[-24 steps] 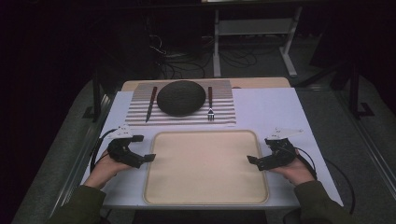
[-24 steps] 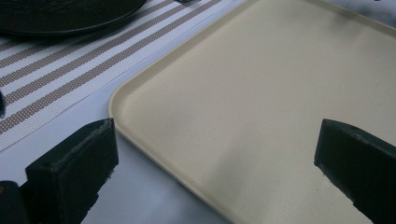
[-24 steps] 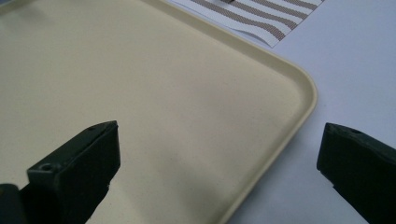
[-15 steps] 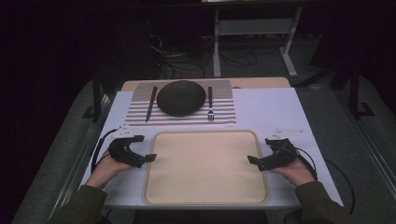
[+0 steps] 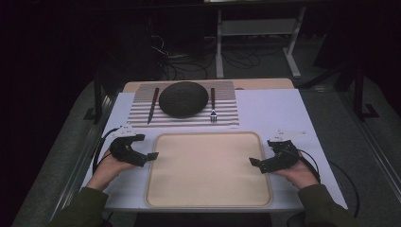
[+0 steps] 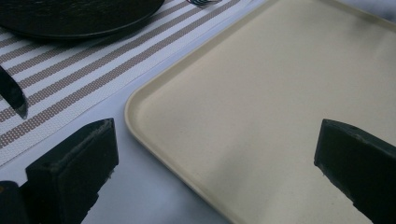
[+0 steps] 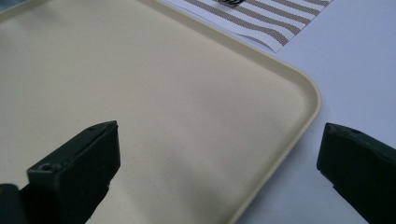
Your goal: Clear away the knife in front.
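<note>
The beige tray [image 5: 208, 170] lies centred on the white tabletop [image 5: 269, 109]. The left gripper [image 5: 150, 156] and right gripper [image 5: 253, 162] flank it, fingers apart. Beyond, the high view shows a dark bowl [image 5: 183, 98], knife [image 5: 152, 105] and fork [image 5: 213, 105] on a striped placemat [image 5: 227, 113].

Dim room w/ dark bkgd; table [image 5: 265, 109] lit from above, jaws blurred.

The left hand-held gripper [image 6: 212, 163] has its jaws spread wide, straddling the near corner of a beige tray [image 6: 289, 93]. Beyond lie a striped placemat [image 6: 88, 74], dark plate [image 6: 70, 16] and knife tip [image 6: 11, 93].
</note>
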The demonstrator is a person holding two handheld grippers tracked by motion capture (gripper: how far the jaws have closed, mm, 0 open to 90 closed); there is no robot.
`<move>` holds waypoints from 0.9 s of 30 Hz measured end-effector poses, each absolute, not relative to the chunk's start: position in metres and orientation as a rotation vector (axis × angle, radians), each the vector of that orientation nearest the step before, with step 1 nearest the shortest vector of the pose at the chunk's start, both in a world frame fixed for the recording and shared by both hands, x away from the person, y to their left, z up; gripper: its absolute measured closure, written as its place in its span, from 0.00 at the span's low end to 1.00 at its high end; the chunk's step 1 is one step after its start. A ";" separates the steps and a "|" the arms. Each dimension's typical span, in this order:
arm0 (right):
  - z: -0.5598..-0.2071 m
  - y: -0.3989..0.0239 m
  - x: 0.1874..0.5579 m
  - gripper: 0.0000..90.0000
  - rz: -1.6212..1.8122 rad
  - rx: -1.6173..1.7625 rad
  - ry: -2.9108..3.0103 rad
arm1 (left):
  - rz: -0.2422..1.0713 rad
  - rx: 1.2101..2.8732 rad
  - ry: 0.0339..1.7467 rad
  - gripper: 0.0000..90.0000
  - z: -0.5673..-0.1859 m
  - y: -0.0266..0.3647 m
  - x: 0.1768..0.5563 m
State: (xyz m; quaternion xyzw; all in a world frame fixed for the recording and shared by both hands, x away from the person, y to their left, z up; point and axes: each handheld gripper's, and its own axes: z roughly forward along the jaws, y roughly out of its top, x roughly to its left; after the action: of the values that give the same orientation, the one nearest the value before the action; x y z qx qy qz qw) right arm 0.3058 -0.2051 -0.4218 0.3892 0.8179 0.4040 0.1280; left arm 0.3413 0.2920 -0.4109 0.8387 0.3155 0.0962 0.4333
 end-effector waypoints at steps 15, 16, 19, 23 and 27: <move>-0.423 -0.205 0.307 0.00 1.181 1.132 2.384 | 0.251 2.066 0.818 0.00 -0.408 0.294 0.352; -0.423 -0.205 0.307 0.00 1.181 1.131 2.385 | 0.252 2.066 0.820 0.00 -0.408 0.294 0.353; -0.423 -0.205 0.307 0.00 1.184 1.130 2.382 | 0.253 2.057 0.828 0.00 -0.408 0.294 0.353; -0.422 -0.205 0.307 0.00 1.192 1.139 2.380 | 0.266 2.050 0.828 0.00 -0.406 0.294 0.355; -0.422 -0.206 0.308 0.00 1.196 1.143 2.377 | 0.270 2.043 0.836 0.00 -0.405 0.294 0.359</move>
State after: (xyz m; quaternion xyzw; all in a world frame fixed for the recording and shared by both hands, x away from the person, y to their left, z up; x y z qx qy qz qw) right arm 0.3079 -0.2055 -0.4224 0.3917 0.8146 0.4099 0.1224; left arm 0.3586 0.2940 -0.4052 0.8237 0.3371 0.1090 0.4427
